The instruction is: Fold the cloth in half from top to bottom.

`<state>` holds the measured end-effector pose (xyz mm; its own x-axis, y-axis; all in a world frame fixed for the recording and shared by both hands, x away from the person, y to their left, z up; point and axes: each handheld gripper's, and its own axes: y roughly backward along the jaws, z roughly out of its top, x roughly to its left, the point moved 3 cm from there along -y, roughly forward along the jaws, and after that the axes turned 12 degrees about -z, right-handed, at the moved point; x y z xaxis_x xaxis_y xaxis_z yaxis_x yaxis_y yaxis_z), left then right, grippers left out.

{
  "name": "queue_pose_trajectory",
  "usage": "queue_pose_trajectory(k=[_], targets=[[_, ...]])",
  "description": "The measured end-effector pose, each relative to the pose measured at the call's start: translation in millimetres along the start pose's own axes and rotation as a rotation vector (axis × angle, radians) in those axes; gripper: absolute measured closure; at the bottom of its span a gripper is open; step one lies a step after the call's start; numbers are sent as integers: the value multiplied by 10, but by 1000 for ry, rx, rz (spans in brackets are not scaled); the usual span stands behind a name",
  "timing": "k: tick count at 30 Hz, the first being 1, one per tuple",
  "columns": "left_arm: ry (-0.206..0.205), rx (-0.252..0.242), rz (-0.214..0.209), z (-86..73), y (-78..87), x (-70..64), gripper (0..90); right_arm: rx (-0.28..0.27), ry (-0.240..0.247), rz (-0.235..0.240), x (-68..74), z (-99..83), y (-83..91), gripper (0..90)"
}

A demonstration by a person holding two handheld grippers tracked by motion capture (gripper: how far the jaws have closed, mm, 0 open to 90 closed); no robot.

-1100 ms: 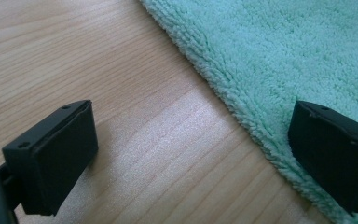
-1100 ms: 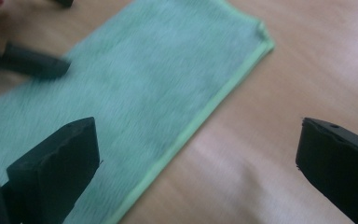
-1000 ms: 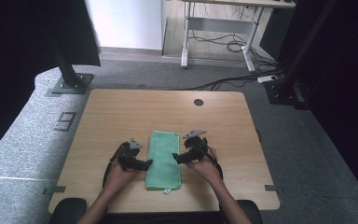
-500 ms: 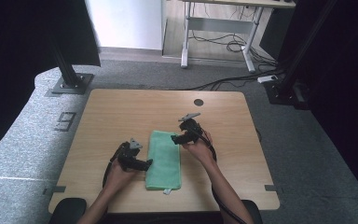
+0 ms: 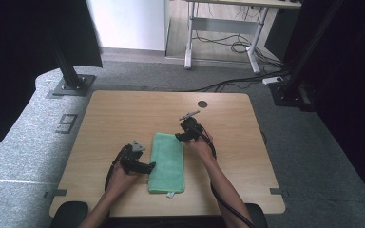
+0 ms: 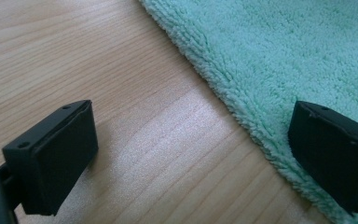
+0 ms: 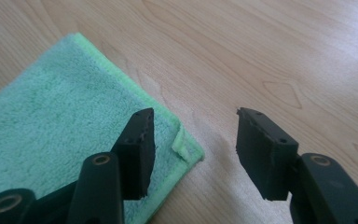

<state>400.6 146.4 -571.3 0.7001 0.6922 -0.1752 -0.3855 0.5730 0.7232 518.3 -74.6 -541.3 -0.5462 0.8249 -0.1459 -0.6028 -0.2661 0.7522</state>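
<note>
Since the earlier frames, the right gripper (image 5: 177, 137) had been carried from the towel's (image 5: 167, 161) right edge up to its far right corner, while the left gripper (image 5: 150, 166) was kept at the left edge. Both pairs of fingers were held apart, nothing clamped; the right ones (image 7: 140, 149) straddled the corner, which suggested a grasp there for another fold. The towel, a green rectangle of looped, fluffy pile, lay folded flat on the worktop (image 5: 123, 114) of smooth, pale wood grain, between the hands.
</note>
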Motion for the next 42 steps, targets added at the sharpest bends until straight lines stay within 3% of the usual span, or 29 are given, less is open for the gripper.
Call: queue_pose_trajectory(k=[7,10,14,16,21,27,42], targets=[[-1,0,1,0,0,0,19,26,38,-13,-17,-68,-132,468],[0,0,1,0,-1,0,19,22,4,27,-40,-88,-139,514],[-1,0,1,0,-1,0,19,22,-2,58,31,-99,-103,781],[0,0,0,0,0,-1,19,24,-18,81,44,-104,-102,840],[0,0,1,0,-1,0,19,25,-38,95,34,-108,-105,857],[0,0,1,0,-1,-1,19,16,-1,83,32,-85,-38,859],[3,-2,5,1,-4,-3,19,-135,80,132,104,83,576,858]])
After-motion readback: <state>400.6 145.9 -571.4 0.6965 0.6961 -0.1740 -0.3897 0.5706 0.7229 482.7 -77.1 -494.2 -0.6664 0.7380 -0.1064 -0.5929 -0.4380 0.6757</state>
